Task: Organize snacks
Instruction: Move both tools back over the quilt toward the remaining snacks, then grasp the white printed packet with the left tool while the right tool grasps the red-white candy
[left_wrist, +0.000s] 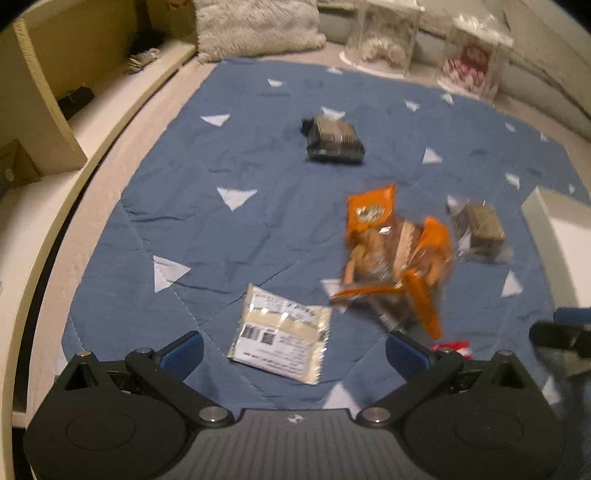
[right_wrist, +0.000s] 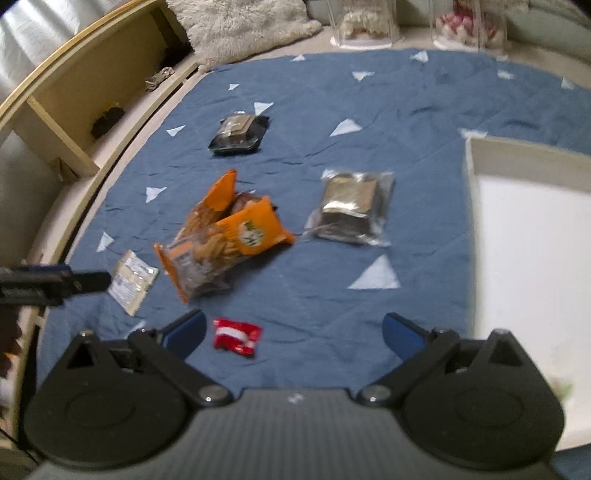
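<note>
I am looking over the blue quilt (right_wrist: 369, 103) with the white box (right_wrist: 524, 236) at its right edge; left of the box are lying the orange snack bag (right_wrist: 221, 236), the silver pouch (right_wrist: 351, 210), and the red candy (right_wrist: 236, 336). Both the left hand-held gripper (left_wrist: 293, 349) and right hand-held gripper (right_wrist: 293, 332) are hanging released, empty. I am worrying the crinkly bag slips when pinched.

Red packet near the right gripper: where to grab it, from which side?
Come straight down with the right gripper and pinch the red packet across its short middle. It lies flat on the blue quilt with nothing touching it, just ahead of the open jaws.
</note>
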